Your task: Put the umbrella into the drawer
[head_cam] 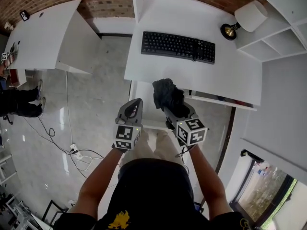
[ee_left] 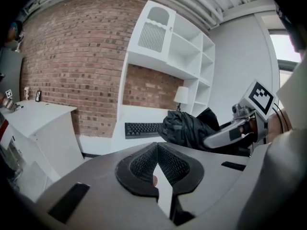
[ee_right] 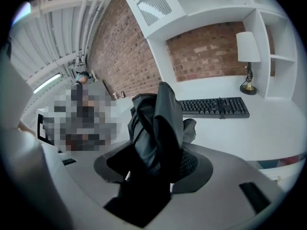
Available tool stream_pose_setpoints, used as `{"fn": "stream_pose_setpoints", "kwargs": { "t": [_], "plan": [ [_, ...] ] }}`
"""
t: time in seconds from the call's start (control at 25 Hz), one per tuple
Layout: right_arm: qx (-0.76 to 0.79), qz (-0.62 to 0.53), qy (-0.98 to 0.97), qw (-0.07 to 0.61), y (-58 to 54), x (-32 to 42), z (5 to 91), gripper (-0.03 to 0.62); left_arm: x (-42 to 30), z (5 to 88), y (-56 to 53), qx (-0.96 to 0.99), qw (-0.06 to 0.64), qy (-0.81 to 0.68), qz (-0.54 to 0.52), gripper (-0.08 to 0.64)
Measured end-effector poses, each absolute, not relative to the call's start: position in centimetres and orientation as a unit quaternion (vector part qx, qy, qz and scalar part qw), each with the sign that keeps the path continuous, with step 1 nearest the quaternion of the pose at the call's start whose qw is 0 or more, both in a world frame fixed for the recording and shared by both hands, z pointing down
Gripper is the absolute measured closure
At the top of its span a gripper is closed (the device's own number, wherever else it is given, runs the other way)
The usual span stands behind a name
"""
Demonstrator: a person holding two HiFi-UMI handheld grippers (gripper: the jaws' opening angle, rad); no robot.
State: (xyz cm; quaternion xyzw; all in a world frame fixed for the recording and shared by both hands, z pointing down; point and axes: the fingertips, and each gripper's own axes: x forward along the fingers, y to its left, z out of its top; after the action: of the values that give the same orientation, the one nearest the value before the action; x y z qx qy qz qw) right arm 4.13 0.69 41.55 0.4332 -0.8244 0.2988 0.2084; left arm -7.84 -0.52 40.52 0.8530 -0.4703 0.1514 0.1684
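The black folded umbrella (head_cam: 167, 95) sticks out forward from my right gripper (head_cam: 173, 110), which is shut on its lower end. In the right gripper view its crumpled fabric (ee_right: 158, 123) rises between the pads and hides most of them. My left gripper (head_cam: 135, 103) hangs just to the left of the umbrella, shut, with nothing in it. Its pads (ee_left: 144, 164) meet at the tip in the left gripper view, where the umbrella (ee_left: 189, 128) and the right gripper (ee_left: 230, 134) show at the right. A white drawer-like panel (head_cam: 144, 92) juts out under the desk's front edge (head_cam: 144, 78), right below both grippers.
On the white desk lie a black keyboard (head_cam: 178, 46) and a lamp (head_cam: 244, 19), with white shelves (head_cam: 273, 42) at the right. A second white table (head_cam: 43, 35) stands at the left. Cables and a power strip (head_cam: 74, 152) lie on the floor. A person's legs (head_cam: 21, 102) are at the far left.
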Motion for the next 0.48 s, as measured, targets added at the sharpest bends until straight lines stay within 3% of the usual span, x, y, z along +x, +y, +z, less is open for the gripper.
{"fn": "stream_pose_setpoints", "kwargs": {
  "t": [0.2,0.48],
  "plan": [
    [0.398,0.382,-0.815,0.180,0.5,3.3,45.2,0.373,-8.1,43.9,-0.5,0.847,0.187,-0.467,0.170,0.543],
    [0.377,0.412,-0.806,0.197,0.5,3.5,49.2,0.373,-7.4,48.0,-0.5,0.832,0.220,-0.477,0.179,0.543]
  ]
}}
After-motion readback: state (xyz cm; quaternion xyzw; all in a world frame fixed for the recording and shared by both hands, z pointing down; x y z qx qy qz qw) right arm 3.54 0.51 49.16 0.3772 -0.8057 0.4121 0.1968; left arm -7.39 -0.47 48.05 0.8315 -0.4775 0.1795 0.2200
